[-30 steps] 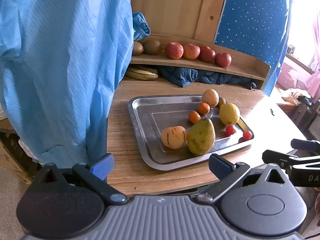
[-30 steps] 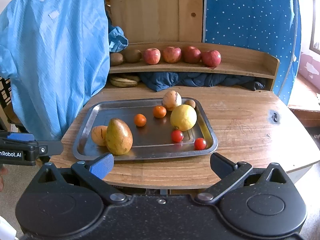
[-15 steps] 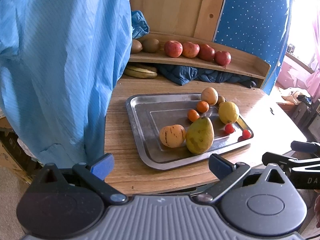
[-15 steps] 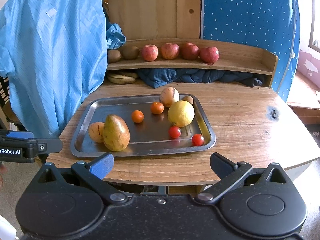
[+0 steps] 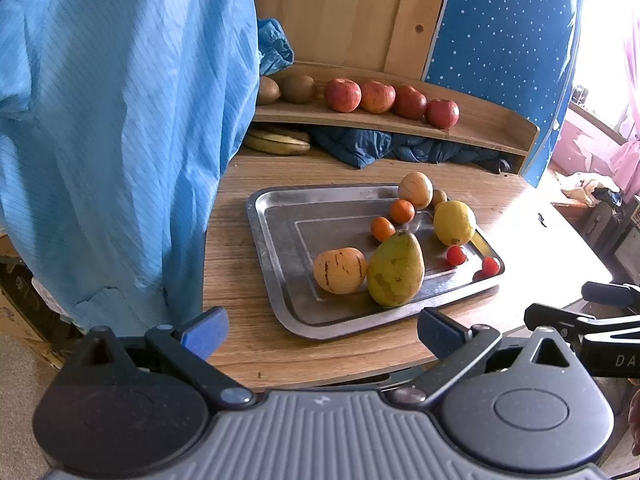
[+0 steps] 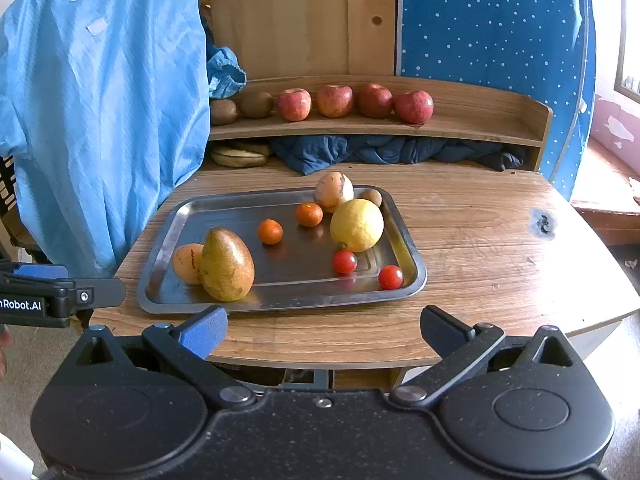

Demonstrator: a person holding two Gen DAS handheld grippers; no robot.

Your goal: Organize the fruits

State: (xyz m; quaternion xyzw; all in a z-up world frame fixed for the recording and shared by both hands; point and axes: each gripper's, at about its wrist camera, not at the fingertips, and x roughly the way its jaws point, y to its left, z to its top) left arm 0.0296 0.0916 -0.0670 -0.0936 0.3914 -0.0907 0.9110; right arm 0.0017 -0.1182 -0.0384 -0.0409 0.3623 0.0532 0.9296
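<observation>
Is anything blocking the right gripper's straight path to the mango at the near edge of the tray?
Nothing visible does. The right gripper is open, short of the table edge, and only bare tabletop and the tray rim lie between it and the mango. A striped orange fruit touches the mango's far left side, out of the way.

Wooden table [image 6: 480,216], rounded right edge, dark burn-like mark [image 6: 542,222] near that edge. Light blue garment [image 6: 100,100] hangs at table's left edge. Dark blue cloth [image 6: 384,150] bunched along back edge. Behind: wooden panel [image 6: 300,20], blue white-dotted fabric [image 6: 492,28] to its right.
</observation>
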